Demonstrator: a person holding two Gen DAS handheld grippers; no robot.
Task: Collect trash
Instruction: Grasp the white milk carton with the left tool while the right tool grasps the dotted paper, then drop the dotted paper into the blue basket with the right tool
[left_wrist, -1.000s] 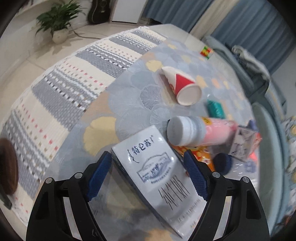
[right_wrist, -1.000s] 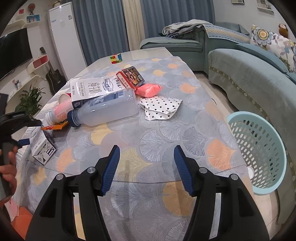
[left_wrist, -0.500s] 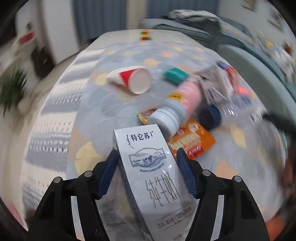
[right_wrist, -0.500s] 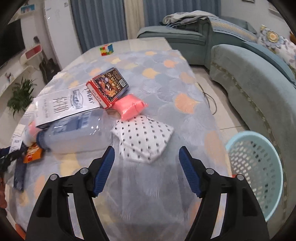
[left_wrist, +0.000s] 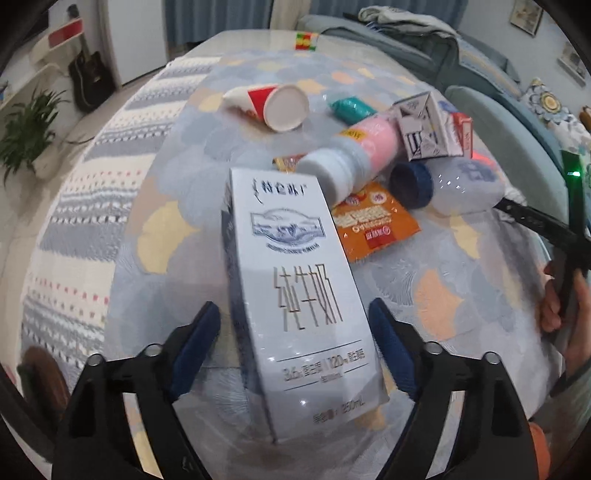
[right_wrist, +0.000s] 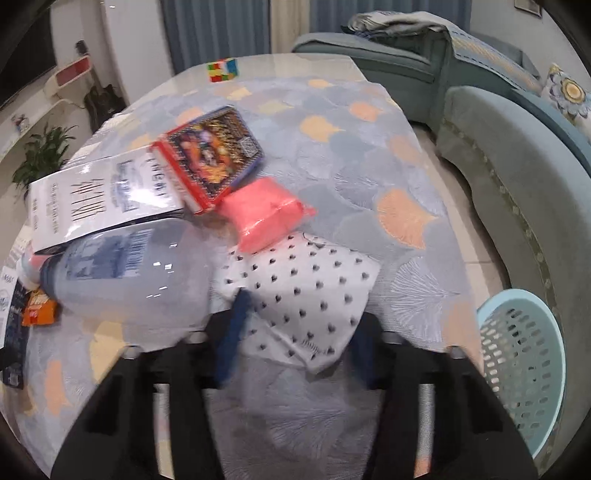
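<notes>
In the left wrist view a white milk carton (left_wrist: 295, 295) stands between the fingers of my left gripper (left_wrist: 293, 347); the jaws are open, with gaps on both sides of the carton. Beyond it lie a pink bottle (left_wrist: 351, 155), an orange wrapper (left_wrist: 373, 225), a paper cup (left_wrist: 273, 105) and a clear bottle (left_wrist: 458, 184). In the right wrist view my right gripper (right_wrist: 299, 332) is open, its fingers on either side of a white dotted bag (right_wrist: 306, 295). A pink packet (right_wrist: 266, 214), a red box (right_wrist: 214, 155) and the clear bottle (right_wrist: 129, 277) lie behind.
A light blue basket (right_wrist: 524, 369) stands on the floor at the table's right edge, beside a teal sofa (right_wrist: 517, 155). A Rubik's cube (right_wrist: 222, 69) sits at the table's far end. A small white carton (left_wrist: 424, 125) lies behind the pink bottle.
My left gripper swung right and its jaws now stand slightly wider around the carton. My right gripper moved forward and its fingers now flank the dotted bag.
</notes>
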